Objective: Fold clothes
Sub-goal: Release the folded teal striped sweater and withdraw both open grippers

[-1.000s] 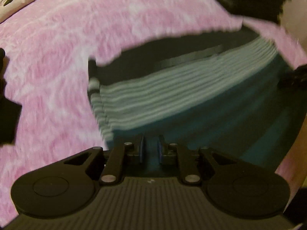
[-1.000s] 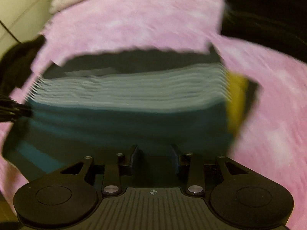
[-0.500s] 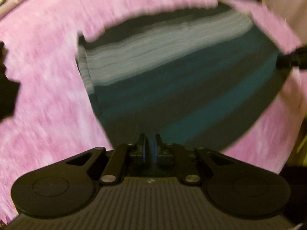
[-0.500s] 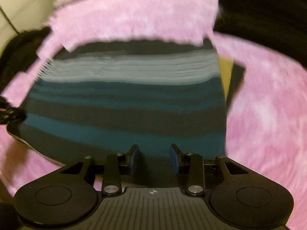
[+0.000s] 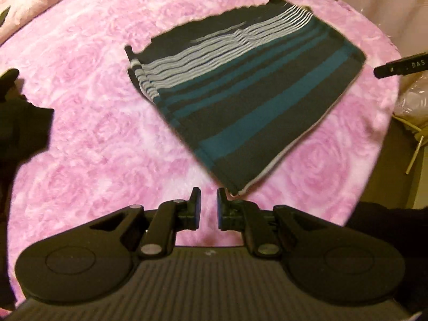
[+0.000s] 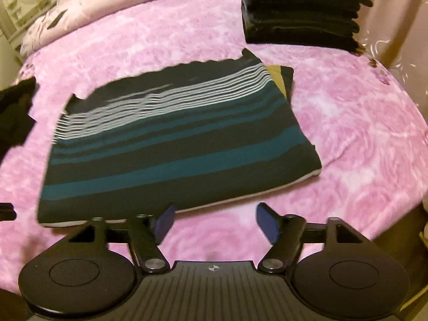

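Both grippers are pulling back from the striped shirt [image 5: 248, 91], which a second ago was filling the lower half of each view and is now lying clear of the fingers, folded flat on the pink blanket [image 5: 88, 123].

In the left wrist view, the left gripper [image 5: 208, 208] is pointing steeply down over the blanket, its jaws standing narrow with only a slim gap and nothing between them. The shirt's near corner is sitting just beyond the right fingertip, apart from it. Far right, a black bar [image 5: 401, 67], partly cut off, is poking in over the blanket's edge. A dark shape [image 5: 21, 123] is sitting at the left edge; what it is I cannot tell.

In the right wrist view, the right gripper [image 6: 214, 222] is also tilting down, and its jaws have just been opening: they are standing wide, bare blanket between the blue pads [image 6: 267, 224]. The shirt is lying just ahead of the left finger. This view alone is showing a yellow-green piece [image 6: 276, 76] peeking from under the shirt's far right corner, and a stack of dark folded clothes [image 6: 302, 13] well beyond it.
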`<state>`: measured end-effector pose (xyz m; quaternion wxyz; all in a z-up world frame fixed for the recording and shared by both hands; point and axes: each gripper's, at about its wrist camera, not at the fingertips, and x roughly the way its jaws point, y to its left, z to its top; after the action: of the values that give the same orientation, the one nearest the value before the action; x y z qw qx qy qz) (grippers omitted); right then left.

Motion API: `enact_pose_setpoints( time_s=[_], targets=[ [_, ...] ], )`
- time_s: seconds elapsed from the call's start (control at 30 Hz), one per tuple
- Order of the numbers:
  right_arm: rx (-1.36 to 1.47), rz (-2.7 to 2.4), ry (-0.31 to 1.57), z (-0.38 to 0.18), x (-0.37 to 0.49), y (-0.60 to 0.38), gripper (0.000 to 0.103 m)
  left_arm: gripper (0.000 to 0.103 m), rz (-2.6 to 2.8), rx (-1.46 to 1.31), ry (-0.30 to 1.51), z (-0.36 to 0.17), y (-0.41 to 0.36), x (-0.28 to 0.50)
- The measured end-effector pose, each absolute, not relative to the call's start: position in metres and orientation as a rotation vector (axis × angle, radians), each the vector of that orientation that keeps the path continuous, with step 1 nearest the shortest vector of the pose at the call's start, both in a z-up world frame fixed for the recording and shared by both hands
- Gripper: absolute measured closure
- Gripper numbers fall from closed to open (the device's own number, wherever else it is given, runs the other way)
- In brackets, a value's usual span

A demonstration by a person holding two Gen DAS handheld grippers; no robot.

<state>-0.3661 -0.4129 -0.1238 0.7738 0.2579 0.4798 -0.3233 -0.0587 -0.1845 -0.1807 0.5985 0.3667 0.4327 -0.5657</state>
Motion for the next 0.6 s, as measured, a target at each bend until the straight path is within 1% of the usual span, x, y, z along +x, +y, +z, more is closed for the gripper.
enact_pose_setpoints(
  time_s=[0.07,0.13,0.17,0.2,0.37,0.6],
  targets=[
    [0.561,-0.682,1.050,-0.114,-0.361,-0.404,0.023,0.093,-1.326,0.848,0.989,-0.166,-0.180,-0.062],
    [0.539,-0.650,1.081,-0.108,-0.356,-0.397,0.022,0.089,-1.338,0.872,0.953,-0.155,-0.180,-0.068],
    [0.526,-0.639,1.102,-0.108,-0.354,-0.394,0.020,0.085,-1.343,0.887,0.932,-0.150,-0.180,-0.071],
    [0.514,-0.628,1.122,-0.107,-0.352,-0.392,0.015,0.082,-1.341,0.901,0.916,-0.147,-0.182,-0.073],
    [0.528,-0.573,1.171,-0.107,-0.355,-0.392,0.015,0.080,-1.352,0.941,0.862,-0.128,-0.194,-0.087],
    [0.582,-0.640,1.200,-0.102,-0.365,-0.404,0.015,0.077,-1.396,0.963,0.798,-0.111,-0.223,-0.108]
  ],
)
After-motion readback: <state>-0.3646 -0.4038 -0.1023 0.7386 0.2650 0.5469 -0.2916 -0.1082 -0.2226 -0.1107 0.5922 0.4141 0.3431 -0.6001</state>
